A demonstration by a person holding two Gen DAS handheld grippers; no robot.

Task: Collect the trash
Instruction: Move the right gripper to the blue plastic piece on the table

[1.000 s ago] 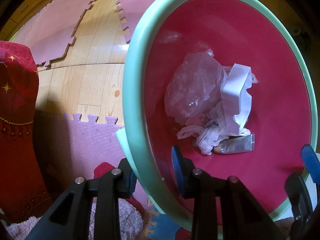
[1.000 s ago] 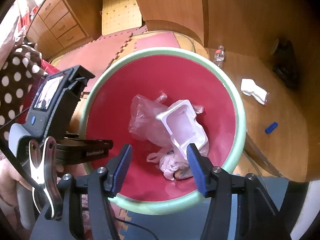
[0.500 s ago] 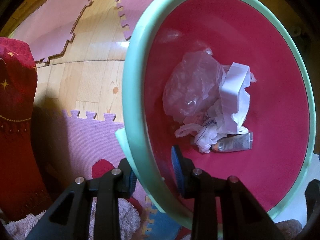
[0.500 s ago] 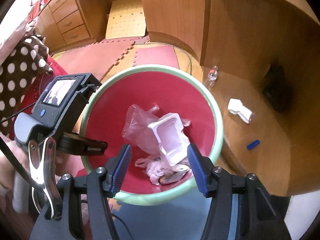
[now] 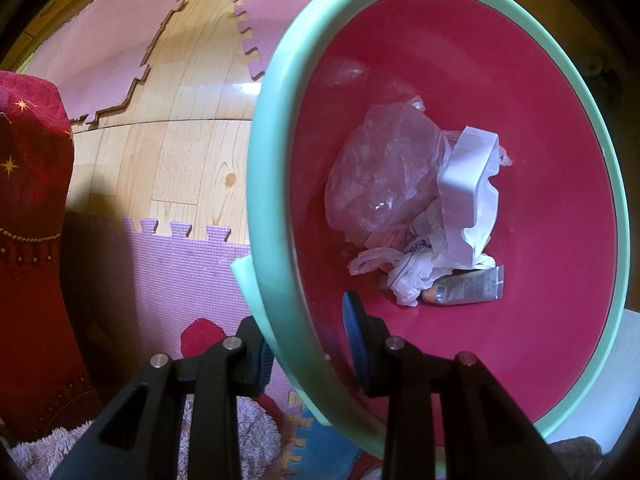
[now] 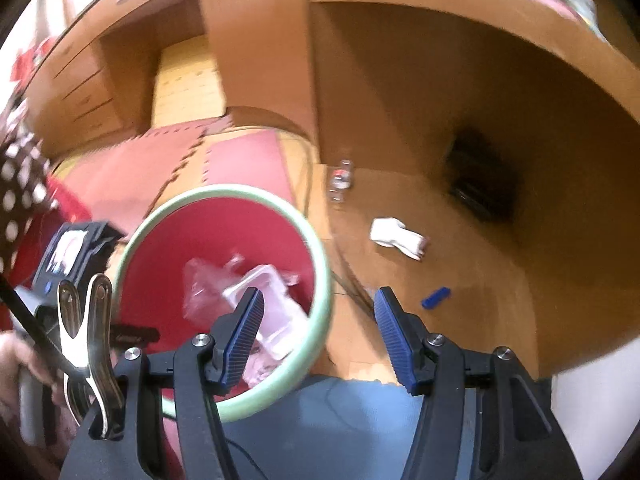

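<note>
My left gripper (image 5: pixel 310 340) is shut on the mint-green rim (image 5: pixel 260 184) of a red bin, one finger outside and one inside. The bin holds a clear plastic bag (image 5: pixel 384 176), a white plastic tray (image 5: pixel 472 192), crumpled white wrappers (image 5: pixel 412 268) and a small tube (image 5: pixel 468 288). In the right wrist view the bin (image 6: pixel 248 232) is at lower left. My right gripper (image 6: pixel 320 336) is open and empty, above the bin's right edge and the wooden floor. On that floor lie a crumpled white piece (image 6: pixel 396 238), a small blue piece (image 6: pixel 436 298) and a small clear bottle (image 6: pixel 340 180).
Pink foam mats (image 5: pixel 120 36) cover part of the wood floor. A red cloth with gold stars (image 5: pixel 32 216) hangs at the left. Wooden cabinets and drawers (image 6: pixel 80 92) stand behind. A dark object (image 6: pixel 480 176) lies under the curved wooden desk (image 6: pixel 480 20).
My right gripper has risen and swung right, away from over the bin toward the floor under the desk; its view is blurred by motion. The left gripper still holds the rim.
</note>
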